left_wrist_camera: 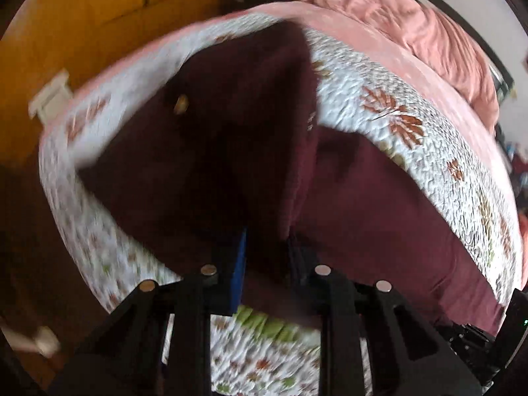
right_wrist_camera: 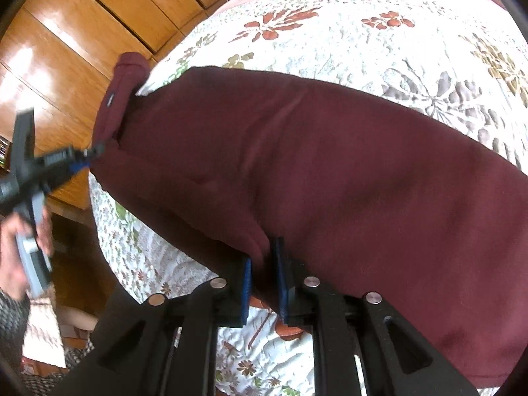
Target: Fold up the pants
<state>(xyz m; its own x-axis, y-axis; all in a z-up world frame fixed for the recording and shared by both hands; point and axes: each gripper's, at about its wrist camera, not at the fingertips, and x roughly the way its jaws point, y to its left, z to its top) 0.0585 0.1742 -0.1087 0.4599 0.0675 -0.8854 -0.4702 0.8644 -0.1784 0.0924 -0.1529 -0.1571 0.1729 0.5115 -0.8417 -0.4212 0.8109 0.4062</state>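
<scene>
The maroon pants (right_wrist_camera: 330, 165) lie across the floral quilt on the bed. My right gripper (right_wrist_camera: 264, 264) is shut on the near edge of the pants, cloth pinched between its blue pads. My left gripper (left_wrist_camera: 264, 250) is shut on another part of the pants (left_wrist_camera: 231, 151) and holds it lifted, so the cloth hangs in a dark fold in front of the camera. In the right wrist view the left gripper (right_wrist_camera: 89, 155) shows at the far left, gripping the pants' end, with a raised cuff above it.
The bed's floral quilt (right_wrist_camera: 363, 26) spreads under the pants, with a pink blanket (left_wrist_camera: 429, 33) bunched at the far side. Wooden wardrobe doors (right_wrist_camera: 82, 33) stand to the left of the bed. The left wrist view is motion-blurred.
</scene>
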